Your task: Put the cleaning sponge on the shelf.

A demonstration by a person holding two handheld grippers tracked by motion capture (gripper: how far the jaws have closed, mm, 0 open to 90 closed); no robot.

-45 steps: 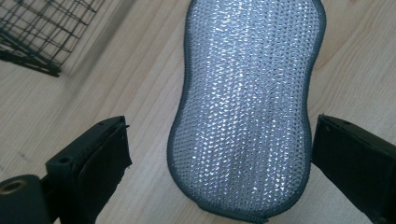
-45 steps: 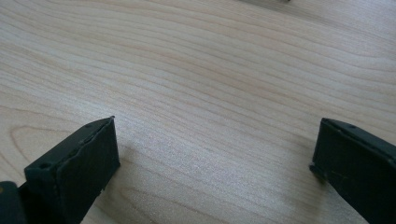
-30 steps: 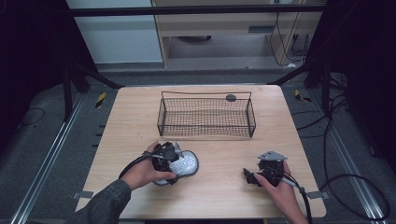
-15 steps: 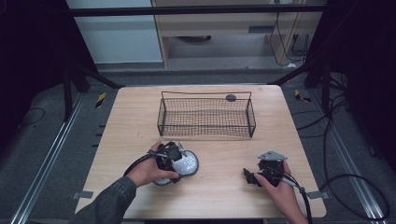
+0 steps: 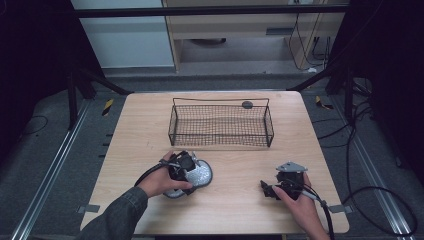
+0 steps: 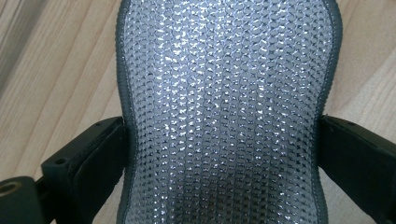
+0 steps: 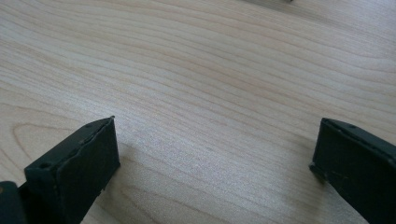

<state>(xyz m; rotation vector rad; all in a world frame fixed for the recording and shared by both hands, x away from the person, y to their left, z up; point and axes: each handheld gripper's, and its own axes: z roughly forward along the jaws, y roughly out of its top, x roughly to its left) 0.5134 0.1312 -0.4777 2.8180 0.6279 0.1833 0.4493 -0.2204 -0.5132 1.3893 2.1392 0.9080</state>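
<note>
your left gripper [image 5: 187,167] sits low on the near-left part of the table [image 5: 150,125], its jaws set one to each side of the silver mesh pad [image 5: 199,174], touching its dark-trimmed edges at the narrow waist. in the left gripper view the pad [image 6: 224,112] runs lengthwise straight away from you between the jaws, widening toward its far end. from the high view its long axis lies roughly from near-left to far-right, with the rounded end pointing toward the table's middle. it lies flat on the wood.

your right gripper [image 5: 270,190] rests on the near-right part of the table, jaws wide apart with nothing between them, bare wood grain under them in the right gripper view [image 7: 215,140].

there is open wood between the two grippers and between the pad and the wire basket [image 5: 221,125], which stands across the far middle of the table, long side facing you. a small dark round thing [image 5: 247,104] lies just behind the basket's far rim. the near edge of the table is close under both your hands.
</note>
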